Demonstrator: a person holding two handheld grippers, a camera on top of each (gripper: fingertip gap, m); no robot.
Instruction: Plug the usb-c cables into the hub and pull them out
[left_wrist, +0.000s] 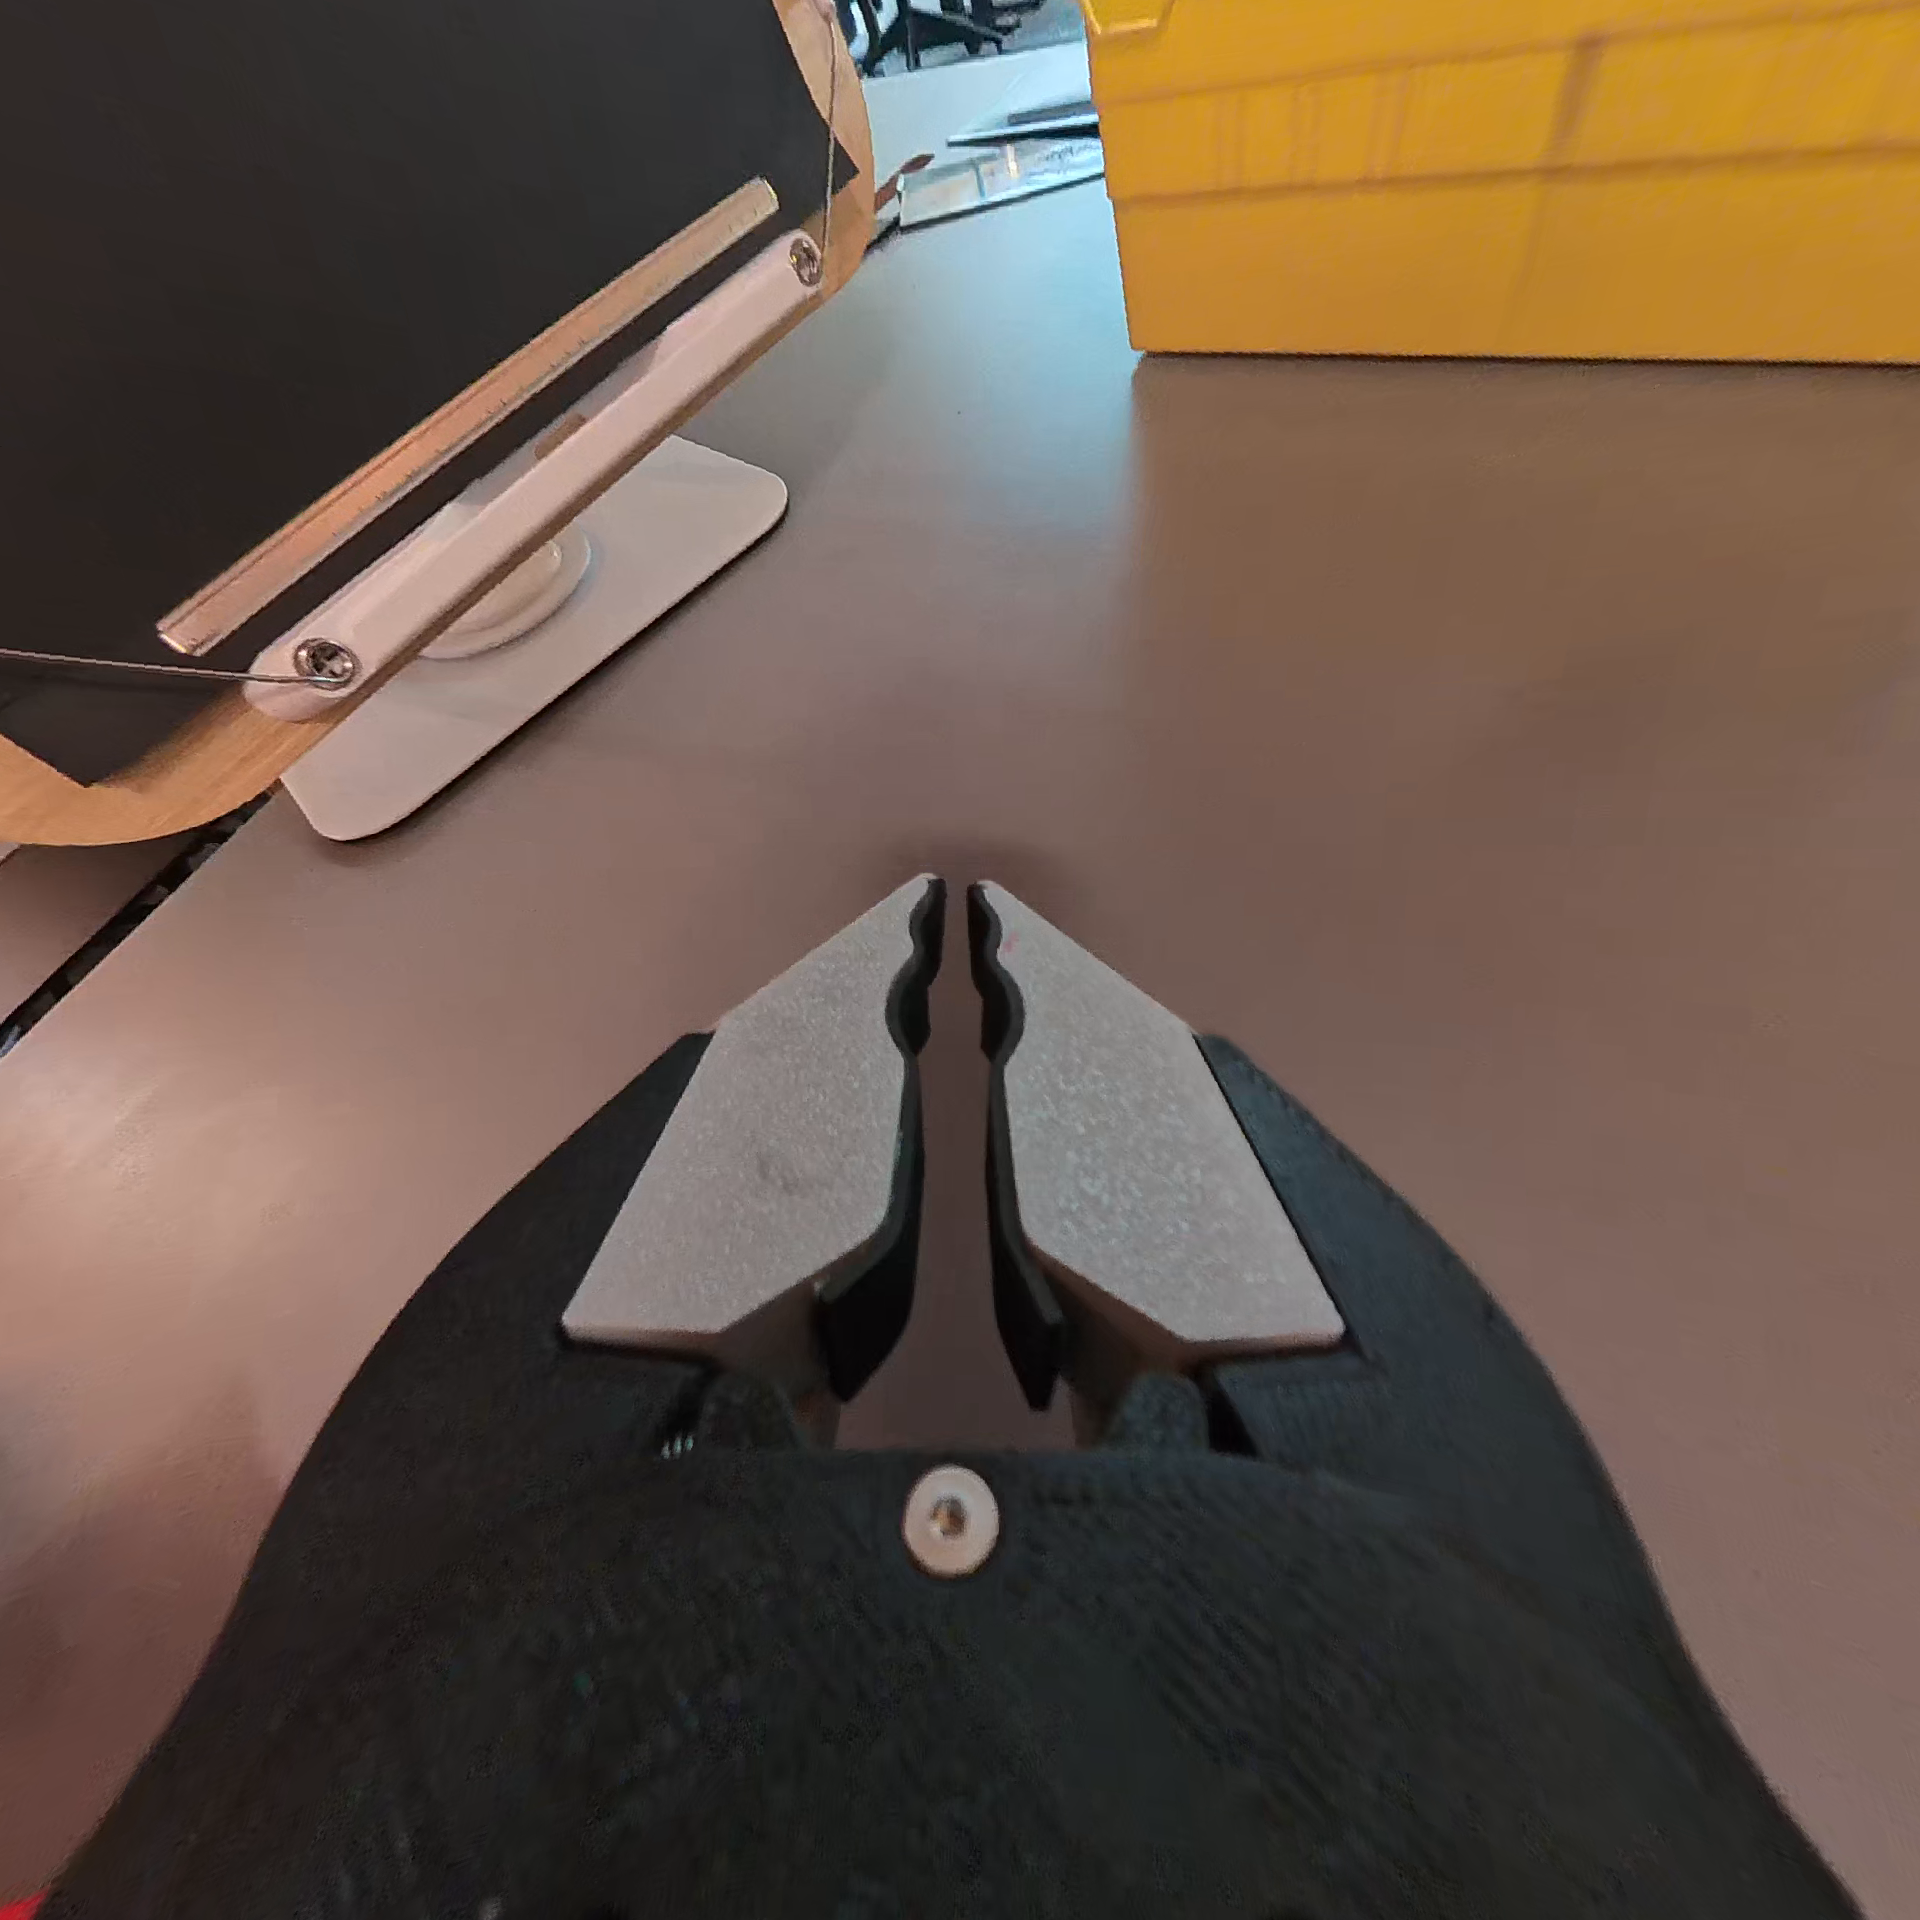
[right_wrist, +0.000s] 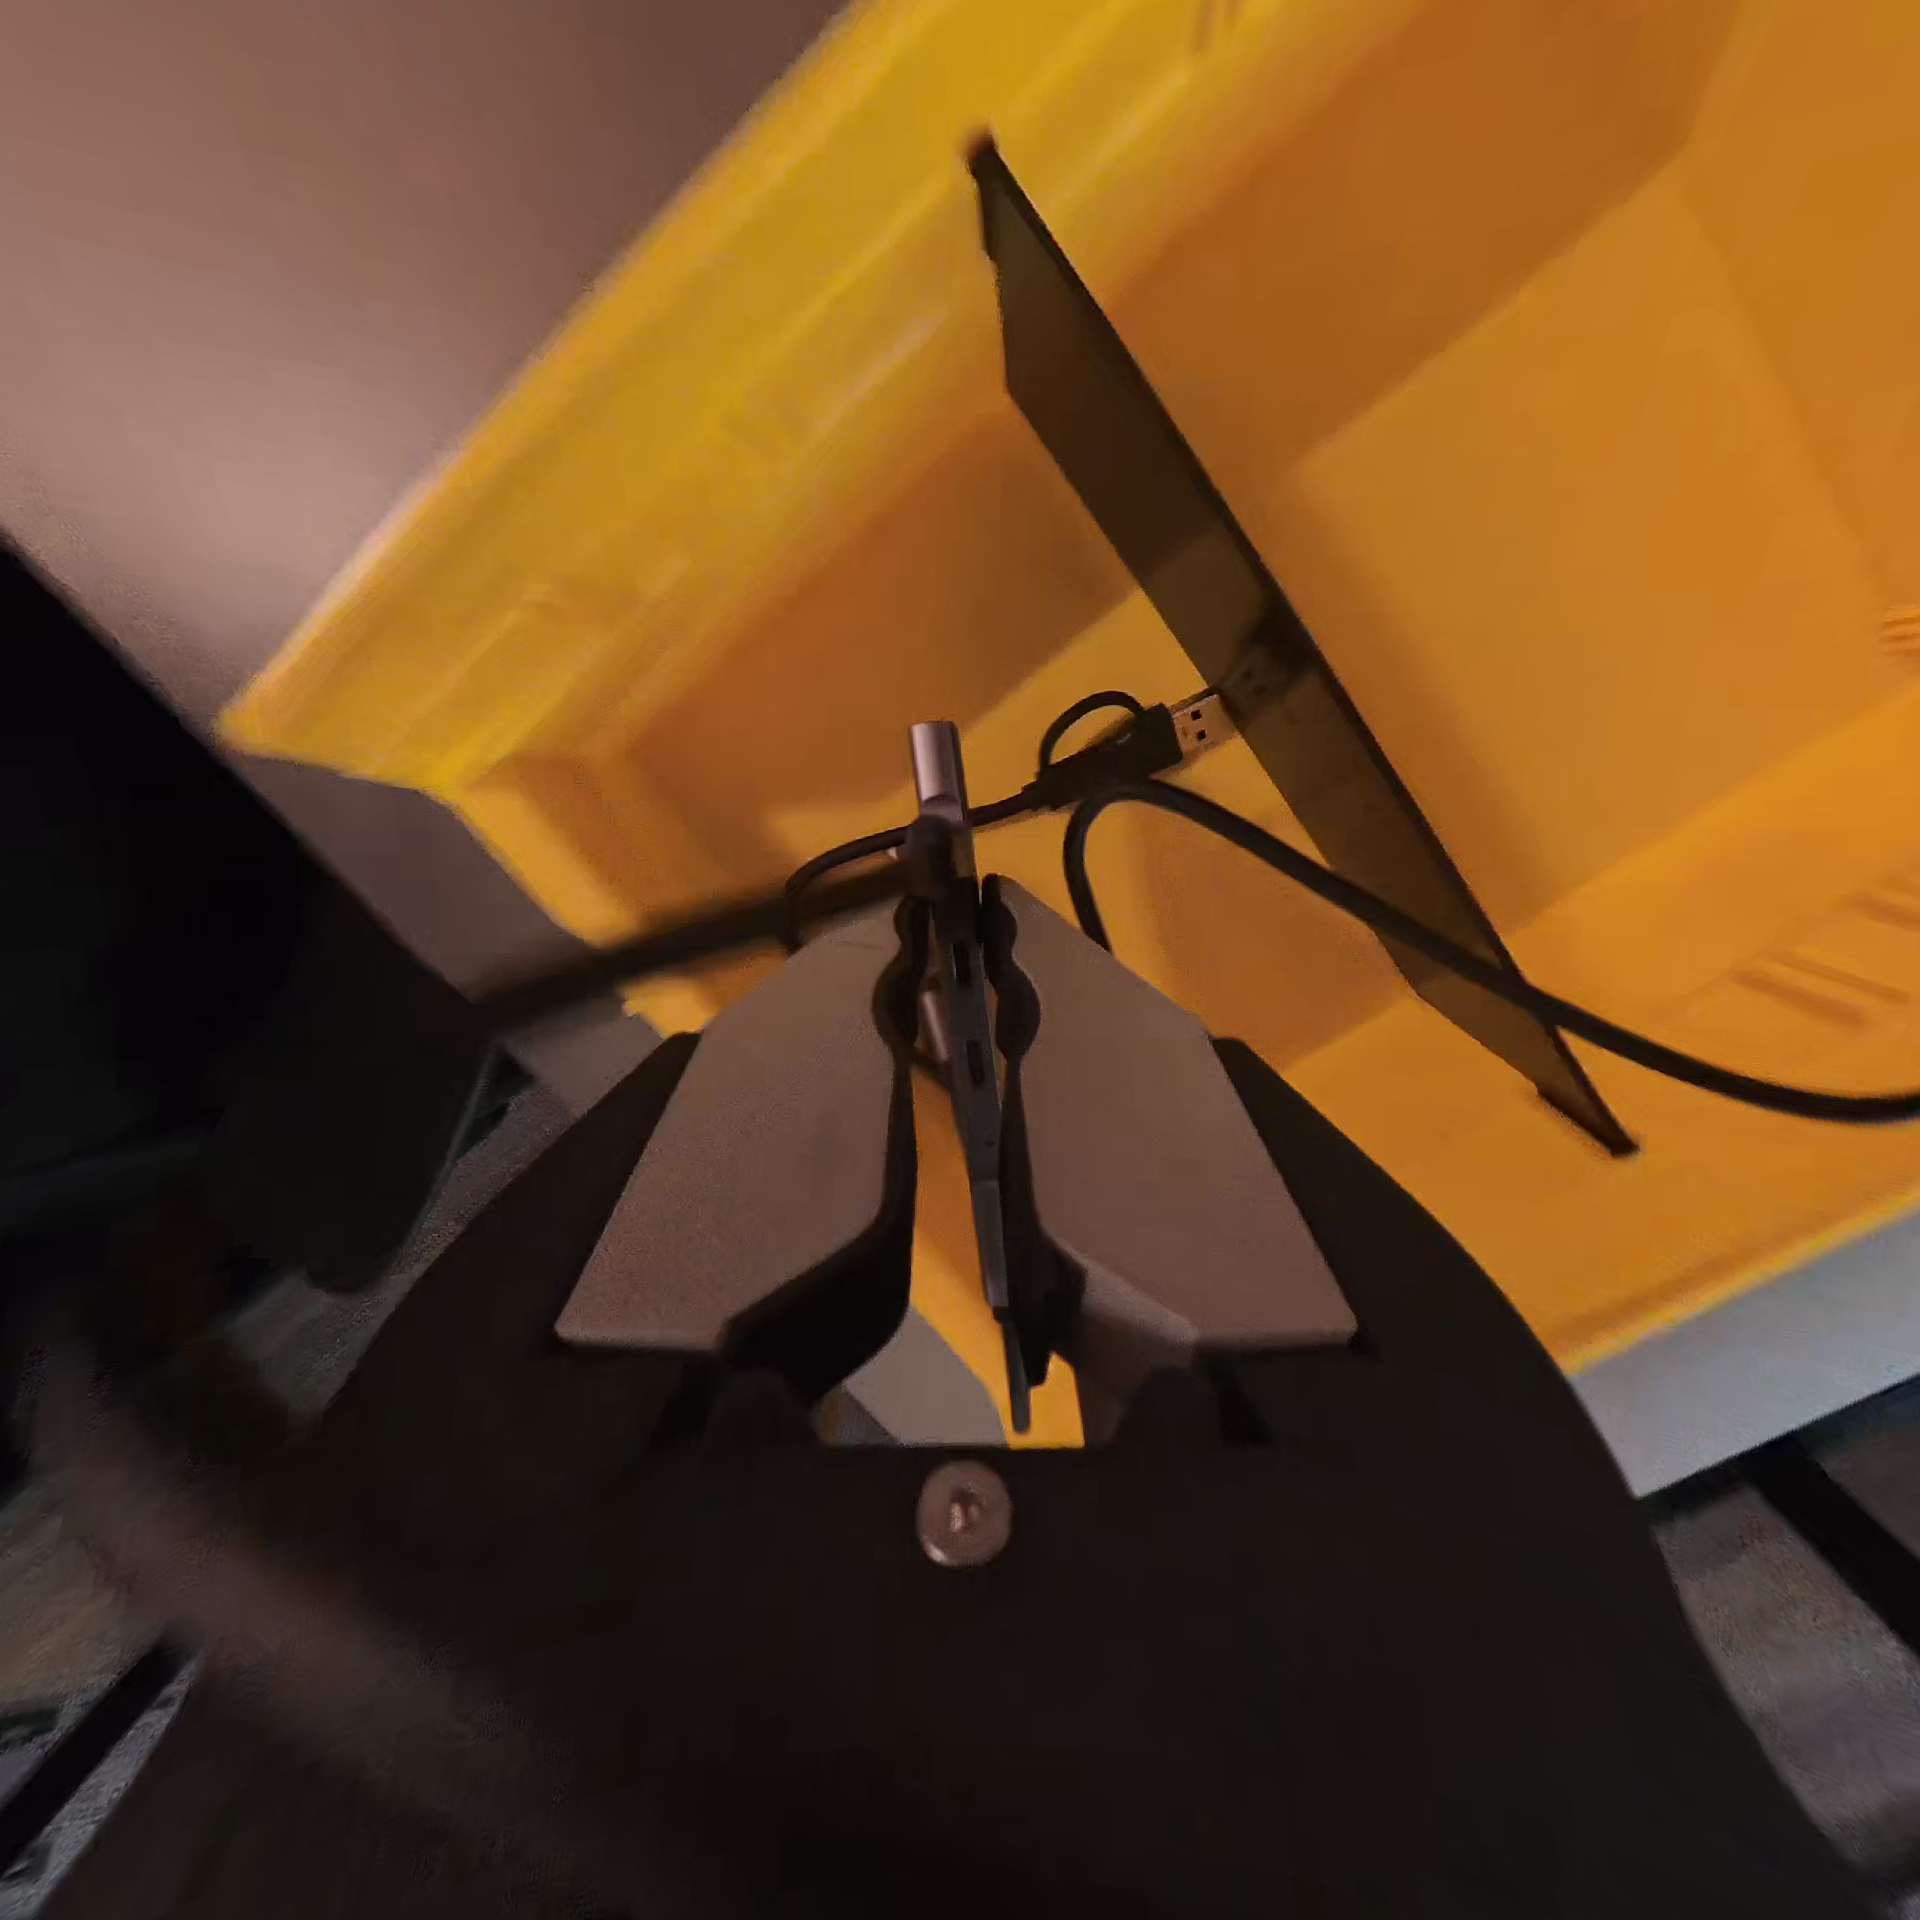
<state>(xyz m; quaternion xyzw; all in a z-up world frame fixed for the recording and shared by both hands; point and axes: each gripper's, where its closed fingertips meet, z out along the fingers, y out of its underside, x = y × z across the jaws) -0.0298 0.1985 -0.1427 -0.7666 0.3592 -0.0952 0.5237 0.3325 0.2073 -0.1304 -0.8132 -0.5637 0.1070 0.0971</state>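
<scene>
In the right wrist view my right gripper (right_wrist: 956, 914) is shut on a thin grey hub (right_wrist: 971, 1049), held edge-on above the inside of a yellow bin (right_wrist: 727, 436). The hub's grey end (right_wrist: 935, 769) sticks out past the fingertips. Black cables (right_wrist: 1247, 842) lie in the bin behind it, one with a loose metal plug (right_wrist: 1195, 727). In the left wrist view my left gripper (left_wrist: 956, 894) is empty, its jaws nearly together with a thin gap, low over a brown table (left_wrist: 1351, 727). No cable or hub shows in that view.
A black flat panel (right_wrist: 1195, 582) leans inside the bin. In the left wrist view a tilted dark screen (left_wrist: 312, 260) on a white stand (left_wrist: 582, 623) is at the left, and the yellow bin (left_wrist: 1507, 187) stands at the back right. One gripper's finger ends stand about 35 cm off the other's.
</scene>
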